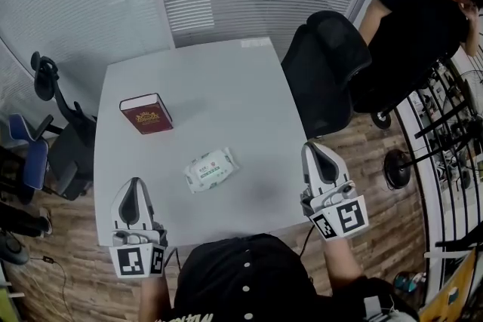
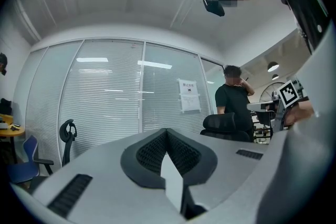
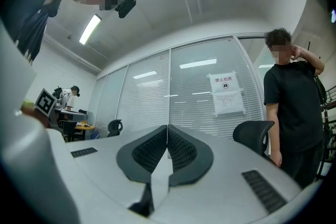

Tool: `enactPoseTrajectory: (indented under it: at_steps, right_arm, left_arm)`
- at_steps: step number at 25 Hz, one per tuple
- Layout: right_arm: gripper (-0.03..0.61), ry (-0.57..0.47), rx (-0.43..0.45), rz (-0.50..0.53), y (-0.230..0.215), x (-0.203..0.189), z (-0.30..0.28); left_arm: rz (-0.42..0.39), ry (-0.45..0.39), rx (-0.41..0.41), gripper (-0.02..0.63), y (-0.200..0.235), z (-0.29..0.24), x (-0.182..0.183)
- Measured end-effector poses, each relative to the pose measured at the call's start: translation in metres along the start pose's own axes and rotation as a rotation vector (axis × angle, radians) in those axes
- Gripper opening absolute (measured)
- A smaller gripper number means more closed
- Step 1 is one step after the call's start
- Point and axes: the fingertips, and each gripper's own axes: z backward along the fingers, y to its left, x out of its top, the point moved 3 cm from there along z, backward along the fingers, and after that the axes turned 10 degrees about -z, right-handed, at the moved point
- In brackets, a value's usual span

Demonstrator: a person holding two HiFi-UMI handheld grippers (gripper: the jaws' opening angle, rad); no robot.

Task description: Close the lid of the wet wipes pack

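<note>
The wet wipes pack [image 1: 211, 169], white with green print, lies flat on the grey table [image 1: 226, 79] near its front edge. I cannot tell from here how its lid stands. My left gripper [image 1: 136, 185] hovers at the front left corner, to the left of the pack and nearer me, shut with nothing in it. My right gripper [image 1: 315, 148] is held off the table's right edge, also shut and empty. In the left gripper view the gripper [image 2: 167, 132] has its jaws pressed together; in the right gripper view the gripper [image 3: 167, 128] shows the same. Neither gripper view shows the pack.
A dark red book [image 1: 146, 114] lies on the table behind and left of the pack. A black office chair [image 1: 328, 75] stands at the table's right side, with a person in black [image 1: 423, 15] beyond it. More chairs [image 1: 45, 124] stand to the left.
</note>
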Motion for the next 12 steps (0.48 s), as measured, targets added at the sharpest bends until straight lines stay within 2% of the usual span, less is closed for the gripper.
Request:
enactPoseTrajectory:
  at_steps: [12]
  right_arm:
    - [0.031,0.012,0.018,0.03,0.0045,-0.0009,-0.0095]
  left_arm:
    - [0.004,0.01,-0.001,0.006,-0.0003,-0.0021,-0.0036]
